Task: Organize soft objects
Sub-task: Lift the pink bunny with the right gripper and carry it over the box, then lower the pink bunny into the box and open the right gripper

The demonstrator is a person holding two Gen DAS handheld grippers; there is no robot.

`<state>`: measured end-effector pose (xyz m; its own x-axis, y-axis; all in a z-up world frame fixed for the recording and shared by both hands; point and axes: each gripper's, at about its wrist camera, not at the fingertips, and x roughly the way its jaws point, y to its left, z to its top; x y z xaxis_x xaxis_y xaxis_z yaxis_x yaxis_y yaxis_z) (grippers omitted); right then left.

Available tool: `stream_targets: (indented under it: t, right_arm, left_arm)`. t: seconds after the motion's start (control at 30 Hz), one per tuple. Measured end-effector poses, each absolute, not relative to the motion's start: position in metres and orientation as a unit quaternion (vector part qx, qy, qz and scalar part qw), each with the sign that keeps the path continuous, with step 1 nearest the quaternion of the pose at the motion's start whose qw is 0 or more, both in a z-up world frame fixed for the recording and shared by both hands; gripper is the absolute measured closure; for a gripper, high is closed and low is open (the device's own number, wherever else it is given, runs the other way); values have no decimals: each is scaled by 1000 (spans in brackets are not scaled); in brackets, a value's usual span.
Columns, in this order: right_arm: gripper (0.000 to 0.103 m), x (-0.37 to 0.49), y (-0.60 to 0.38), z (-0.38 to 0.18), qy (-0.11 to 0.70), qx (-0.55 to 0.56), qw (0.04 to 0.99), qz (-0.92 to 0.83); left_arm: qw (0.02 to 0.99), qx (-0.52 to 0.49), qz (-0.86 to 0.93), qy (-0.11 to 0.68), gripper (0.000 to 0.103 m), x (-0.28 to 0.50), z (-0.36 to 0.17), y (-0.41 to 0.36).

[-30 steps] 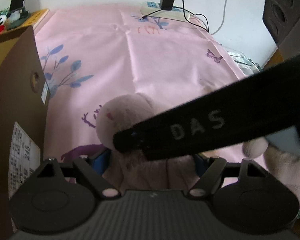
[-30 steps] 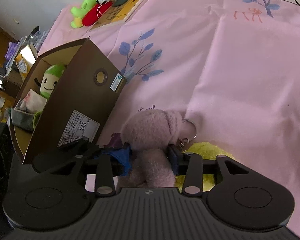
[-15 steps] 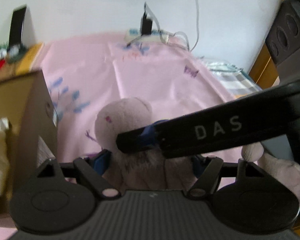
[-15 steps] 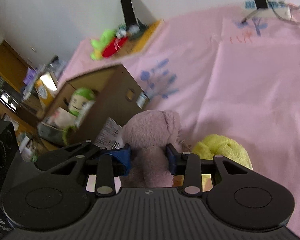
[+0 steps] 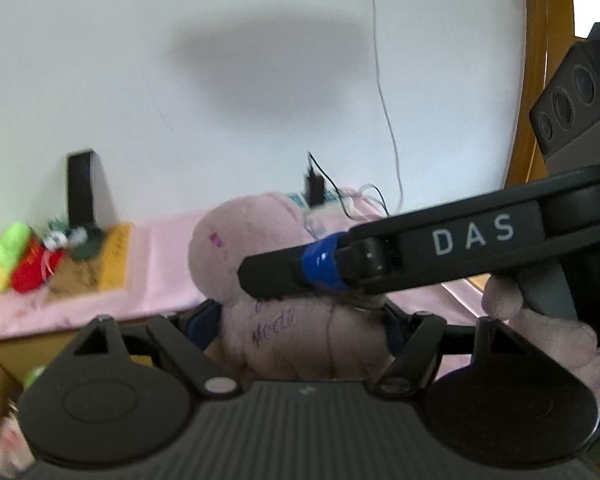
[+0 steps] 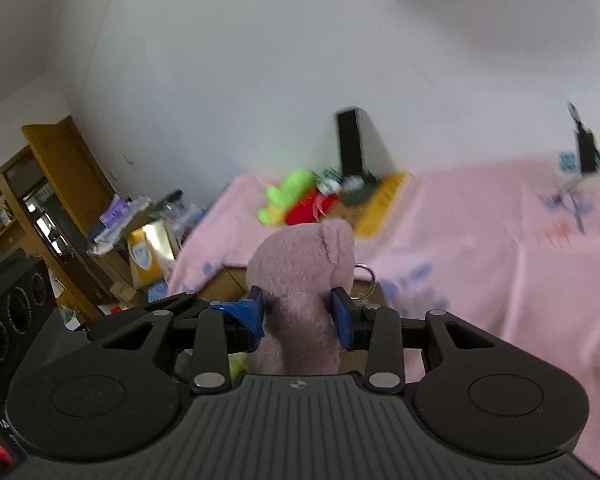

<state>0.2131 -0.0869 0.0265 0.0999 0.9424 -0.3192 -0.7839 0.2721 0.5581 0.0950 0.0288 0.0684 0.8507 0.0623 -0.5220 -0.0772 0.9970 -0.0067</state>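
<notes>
A pink plush bear (image 5: 260,264) hangs above the pink tablecloth (image 6: 500,280), held by both grippers. My left gripper (image 5: 300,320) is shut on its body, with the blue pads pressing in from both sides. My right gripper (image 6: 299,314) is shut on the bear (image 6: 300,256) just under the head, and a metal key ring (image 6: 366,280) dangles beside the right pad. In the left wrist view a right gripper finger (image 5: 284,276) crosses in front of the bear. A person's fingers (image 5: 500,296) hold that gripper's handle.
An open cardboard box (image 6: 220,284) sits below and left of the bear. A green and red plush (image 6: 292,196) lies by a yellow book (image 6: 384,204) at the table's far edge. A charger on a power strip (image 5: 314,192) stands at the back. Cluttered wooden shelves (image 6: 60,200) are on the left.
Both grippers have risen with the pink bear and tilted upward, so the wall fills the views. The yellow plush under the bear has dropped out of sight.
</notes>
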Motion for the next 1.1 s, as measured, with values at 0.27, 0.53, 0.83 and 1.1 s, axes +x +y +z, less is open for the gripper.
stream_targets:
  t: [0.27,0.53,0.83,1.1]
  right_arm:
    - [83,202,-9,32,322,115,723,600]
    - [84,188,39,0,369,58,736,565]
    - [86,189,62,-30,405,13,744,532]
    - [87,191,76,-39,407,-3,748,525]
  left_arm:
    - [958,-60,37,277,30,86,67,112]
    - [938,-90,25,333,30,94,24,155]
    - [907,-137,6,398,31,116,-19,183]
    - [879,-145,36,453,31,130,-31,193]
